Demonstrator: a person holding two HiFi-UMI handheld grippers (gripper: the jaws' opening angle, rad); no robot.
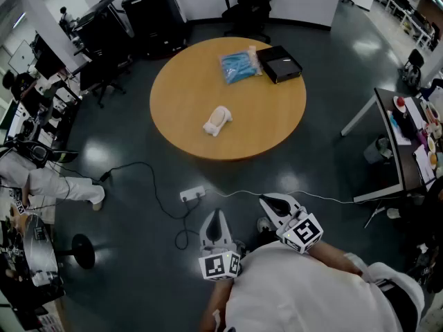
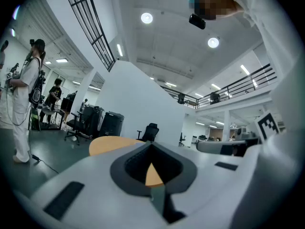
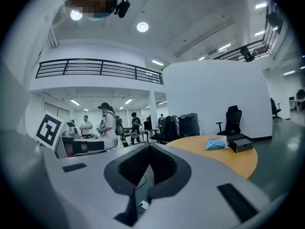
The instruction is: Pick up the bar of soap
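The bar of soap (image 1: 217, 120), a cream-coloured lump, lies near the middle of the round wooden table (image 1: 180, 81). Both grippers are held low by the person's body, well short of the table and over the dark floor. In the head view my left gripper (image 1: 217, 214) points toward the table with its jaws together and empty. My right gripper (image 1: 265, 200) sits beside it, also shut on nothing. The left gripper view shows the shut jaws (image 2: 151, 146) and the table (image 2: 109, 144) beyond. In the right gripper view the jaws (image 3: 150, 146) hide the soap.
A blue packet (image 1: 239, 66) and a black box (image 1: 279, 63) lie at the table's far side. A white power strip (image 1: 192, 194) and cables lie on the floor between me and the table. A desk (image 1: 398, 144) stands right, and a person (image 1: 48, 182) and office chairs are at the left.
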